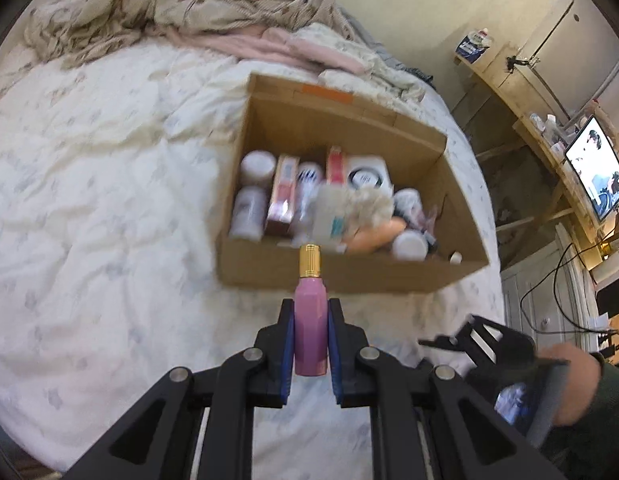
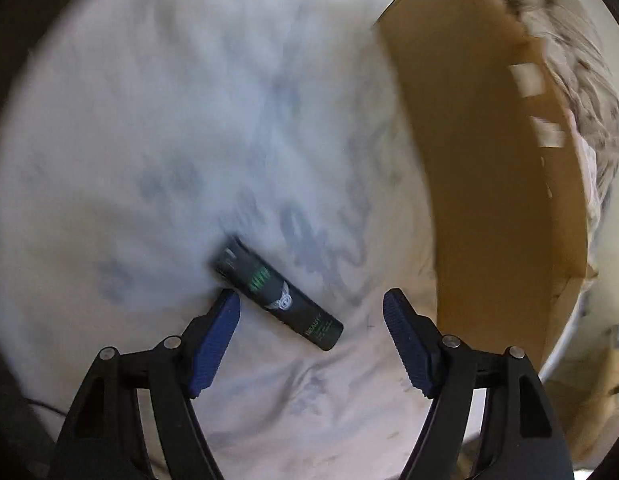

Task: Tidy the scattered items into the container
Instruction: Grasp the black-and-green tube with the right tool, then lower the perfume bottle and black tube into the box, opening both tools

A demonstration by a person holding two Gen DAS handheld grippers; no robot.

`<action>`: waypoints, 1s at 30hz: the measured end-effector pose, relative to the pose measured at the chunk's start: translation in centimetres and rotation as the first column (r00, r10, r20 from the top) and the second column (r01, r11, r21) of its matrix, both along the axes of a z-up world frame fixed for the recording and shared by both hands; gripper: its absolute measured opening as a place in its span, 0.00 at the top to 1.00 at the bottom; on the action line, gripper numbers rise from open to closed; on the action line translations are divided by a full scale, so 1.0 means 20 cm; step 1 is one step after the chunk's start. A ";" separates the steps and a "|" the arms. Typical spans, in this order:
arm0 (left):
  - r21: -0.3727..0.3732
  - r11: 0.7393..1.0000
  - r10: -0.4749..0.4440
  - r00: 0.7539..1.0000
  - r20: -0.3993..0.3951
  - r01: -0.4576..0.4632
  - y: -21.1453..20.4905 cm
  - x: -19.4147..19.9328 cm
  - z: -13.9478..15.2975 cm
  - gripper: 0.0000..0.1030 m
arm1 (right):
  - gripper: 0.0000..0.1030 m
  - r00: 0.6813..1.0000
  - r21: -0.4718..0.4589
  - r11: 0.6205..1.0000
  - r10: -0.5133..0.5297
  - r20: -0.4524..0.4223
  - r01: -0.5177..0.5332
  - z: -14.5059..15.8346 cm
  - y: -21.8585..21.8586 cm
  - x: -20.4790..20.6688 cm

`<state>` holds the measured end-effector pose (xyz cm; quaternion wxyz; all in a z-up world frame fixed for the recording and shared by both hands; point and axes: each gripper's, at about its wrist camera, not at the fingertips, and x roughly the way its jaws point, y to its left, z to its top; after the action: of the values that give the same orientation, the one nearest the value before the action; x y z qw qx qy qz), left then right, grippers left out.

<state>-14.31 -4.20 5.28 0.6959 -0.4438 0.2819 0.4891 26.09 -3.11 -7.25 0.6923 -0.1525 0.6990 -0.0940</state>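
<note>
The left gripper holds a pink bottle with a gold cap. Its jaws press tight on both sides of the bottle. The bottle is up in the air, just in front of the near wall of the cardboard box. The box sits on the bed, close to the bed's right edge. It already has many little things in it, such as white jars and small pink packs. They look blurry, so I cannot name each one.

The right gripper is low over the bed, and its jaws are wide open. A dark tube with green marks lies flat on the bed cover between them. It lies slanted. One jaw tip is just beside the tube, and I cannot tell if it touches. The side of the box stands near, on the right.

I think two steps are going on. The pink bottle is on its way into the box. It needs to go over the near wall and then be let go. The dark tube is about to be picked up. The open jaws need to come down around it and close.
</note>
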 end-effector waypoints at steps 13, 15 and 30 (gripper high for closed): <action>-0.040 0.994 0.102 0.991 0.086 -0.098 -0.06 -0.16 -0.13 0.86 | 0.89 0.895 0.326 0.900 -0.376 0.242 0.289 0.30 -0.26 -0.08; -0.048 0.994 0.098 0.992 0.080 -0.095 -0.06 -0.16 -0.14 0.86 | 0.89 0.846 0.374 0.873 -0.435 0.307 0.313 0.41 -0.31 -0.12; 0.106 0.993 0.052 0.998 0.016 -0.054 0.10 -0.02 0.04 0.86 | 0.89 0.110 0.773 0.528 -0.843 0.526 0.351 0.88 -0.88 -0.61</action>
<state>-14.79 -2.26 6.04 0.7073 -0.4165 0.2389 0.5189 13.79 -20.69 10.37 0.8456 0.4018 0.2234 -0.2713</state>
